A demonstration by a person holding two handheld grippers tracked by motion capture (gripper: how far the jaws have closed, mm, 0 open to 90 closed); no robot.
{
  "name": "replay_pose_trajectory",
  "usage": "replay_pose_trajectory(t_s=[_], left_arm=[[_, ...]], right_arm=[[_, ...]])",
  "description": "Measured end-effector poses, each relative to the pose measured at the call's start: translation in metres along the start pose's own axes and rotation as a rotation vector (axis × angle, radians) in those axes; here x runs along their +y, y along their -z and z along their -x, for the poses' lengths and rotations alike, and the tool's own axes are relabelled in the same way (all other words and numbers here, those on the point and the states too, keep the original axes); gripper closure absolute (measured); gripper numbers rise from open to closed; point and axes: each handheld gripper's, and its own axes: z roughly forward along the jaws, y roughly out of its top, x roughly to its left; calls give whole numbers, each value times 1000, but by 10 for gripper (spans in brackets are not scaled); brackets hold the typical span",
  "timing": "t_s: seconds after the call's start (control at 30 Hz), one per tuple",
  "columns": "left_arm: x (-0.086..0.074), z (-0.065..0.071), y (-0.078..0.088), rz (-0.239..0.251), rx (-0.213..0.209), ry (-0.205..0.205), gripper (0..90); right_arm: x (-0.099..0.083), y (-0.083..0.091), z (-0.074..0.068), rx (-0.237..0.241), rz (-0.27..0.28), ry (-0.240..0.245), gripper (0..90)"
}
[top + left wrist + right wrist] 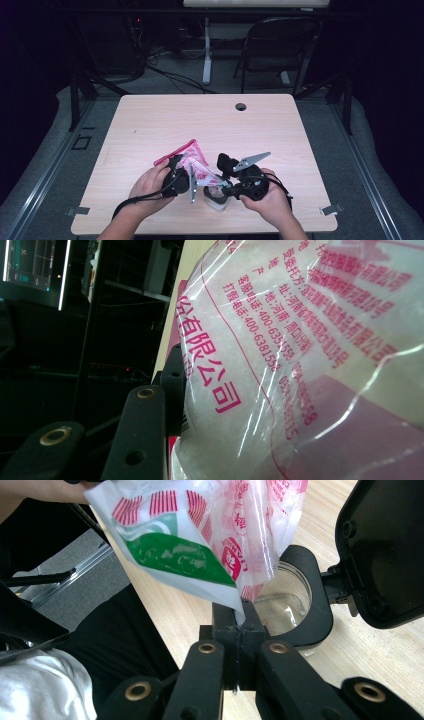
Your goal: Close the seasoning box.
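In the high view, the plastic bag (192,162) was suspended between both hand-held grippers at the 6 o'clock edge of the surface (165,120), above a glass jar (216,199). The right gripper view showed the right hand-held gripper (243,625) clamped on the bag's lower corner, with the jar at 1 o'clock. The left gripper view showed the left hand-held gripper (172,390) pressed against the bag's printed film, granules visible inside; its far jaw was hidden, so a grip could not be confirmed.
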Motion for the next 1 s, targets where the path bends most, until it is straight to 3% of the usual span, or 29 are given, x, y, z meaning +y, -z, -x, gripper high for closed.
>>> replay_pose_trajectory(t_s=[0.33,1.0], left_arm=[[5,0,3,-8,18,-41,604],[9,-1,8,7,54,-54,609]], right_arm=[[-1,1,2,-8,1,-7,900],[-2,-1,5,-16,-18,-15,900]])
